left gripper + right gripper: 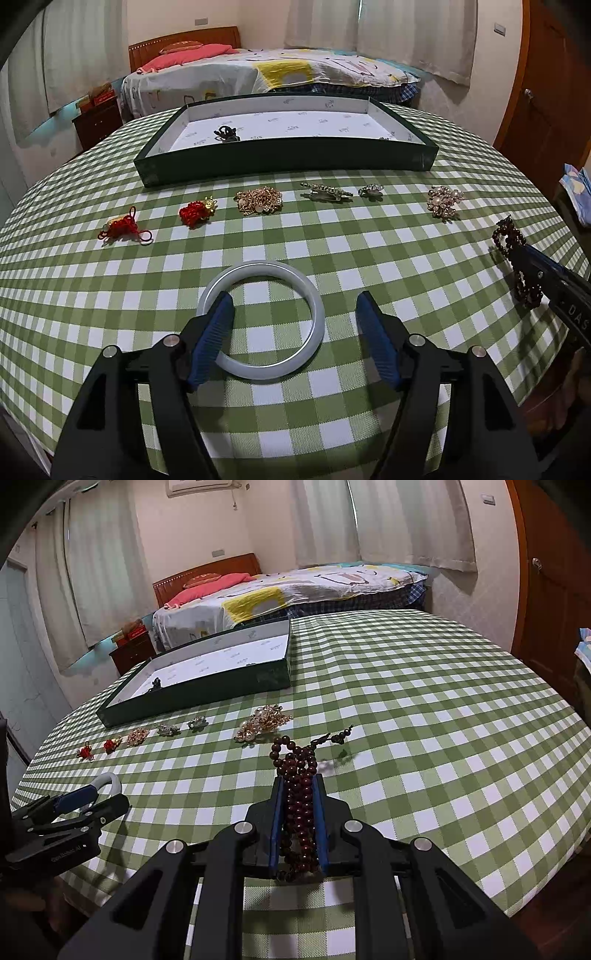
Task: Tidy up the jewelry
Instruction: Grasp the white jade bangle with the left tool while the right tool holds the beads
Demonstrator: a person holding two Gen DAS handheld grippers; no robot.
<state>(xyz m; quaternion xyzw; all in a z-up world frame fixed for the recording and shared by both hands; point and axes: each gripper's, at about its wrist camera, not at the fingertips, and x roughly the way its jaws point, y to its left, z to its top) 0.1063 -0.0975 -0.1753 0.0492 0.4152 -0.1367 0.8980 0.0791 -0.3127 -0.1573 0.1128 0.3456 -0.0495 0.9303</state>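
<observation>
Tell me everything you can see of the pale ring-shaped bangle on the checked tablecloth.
The pale grey-white bangle is one smooth, closed ring with a glossy, stone-like or glassy look and no clasp or ornament. It lies flat on the green-and-white checked tablecloth, nearer the camera than the row of small jewelry pieces. The left gripper is open; its left blue-padded finger overlaps the ring's left rim, while the other finger stands outside the ring, to its right. Whether a pad touches the ring cannot be told.

Home bedroom, made bed [266, 74], curtains [406, 520]
</observation>
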